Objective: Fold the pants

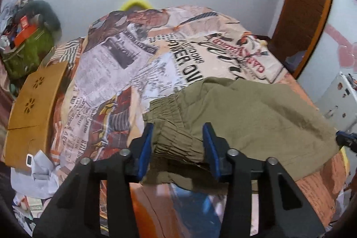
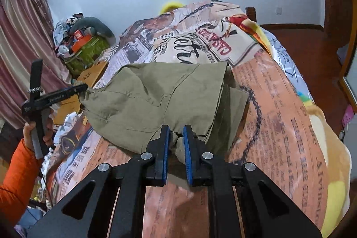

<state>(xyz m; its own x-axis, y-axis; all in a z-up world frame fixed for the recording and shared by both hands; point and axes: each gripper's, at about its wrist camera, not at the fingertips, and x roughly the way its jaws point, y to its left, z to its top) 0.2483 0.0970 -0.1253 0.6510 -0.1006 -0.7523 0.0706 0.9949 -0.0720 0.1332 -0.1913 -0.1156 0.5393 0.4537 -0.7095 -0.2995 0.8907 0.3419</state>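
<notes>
Both tools grip the olive pants (image 1: 256, 108) over the bed (image 2: 279, 117): the left tool (image 1: 178, 144) bites the bunched elastic waistband, the right tool (image 2: 176, 144) pinches a thin edge. That thin pinch could slip loose. Only the right view shows the orange sleeve (image 2: 15, 182) and the doubled layers.

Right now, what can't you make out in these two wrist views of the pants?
- Pants: underside and lower layers hidden by their own top fold, both views.
- Left claw: waistband sits between the pads, contact unclear; in the right wrist view its tips vanish into the cloth.
- Right claw: cloth bunched between the pads hides the gripped edge.
- Bed cover: print smeared by fisheye.
</notes>
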